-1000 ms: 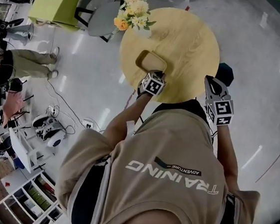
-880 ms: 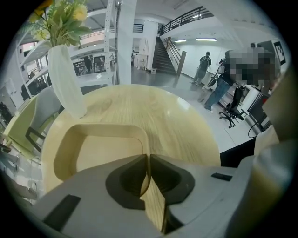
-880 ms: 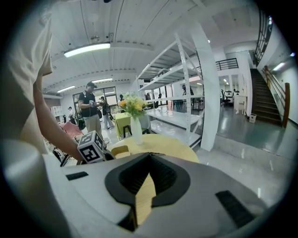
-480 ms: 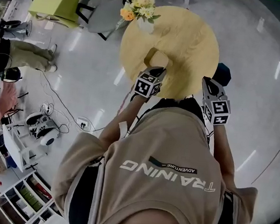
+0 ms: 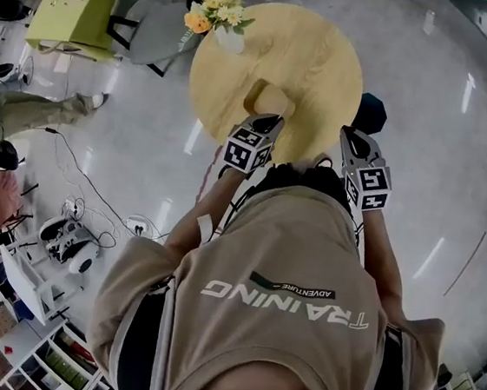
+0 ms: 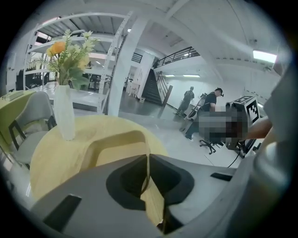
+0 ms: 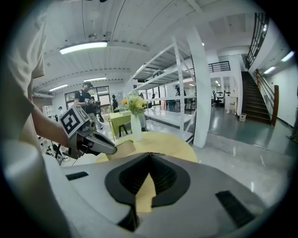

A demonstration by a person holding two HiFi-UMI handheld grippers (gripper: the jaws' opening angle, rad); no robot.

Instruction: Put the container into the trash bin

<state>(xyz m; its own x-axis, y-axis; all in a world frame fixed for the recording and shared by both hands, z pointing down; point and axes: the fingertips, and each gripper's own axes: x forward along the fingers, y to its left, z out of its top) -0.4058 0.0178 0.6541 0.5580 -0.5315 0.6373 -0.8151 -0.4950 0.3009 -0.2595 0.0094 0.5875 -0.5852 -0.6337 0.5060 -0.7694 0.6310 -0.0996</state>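
At the near edge of the round table [image 5: 329, 60], the left gripper [image 5: 267, 124] is clamped on one thin wall of the container [image 5: 268, 97], jaws nearly together with only that wall between them. The right gripper [image 5: 352, 141] is pinched closed on nothing, by the near-right edge. Change over the last second: the container has shifted against the tabletop and shows less of its opening, so it is probably tilted and lifting. Pickup looks done; the carry is next. A dark tub [image 5: 373, 111] on the floor past the right edge is likely the trash bin. A vase of flowers [image 5: 220, 31] stands at the far-left edge.
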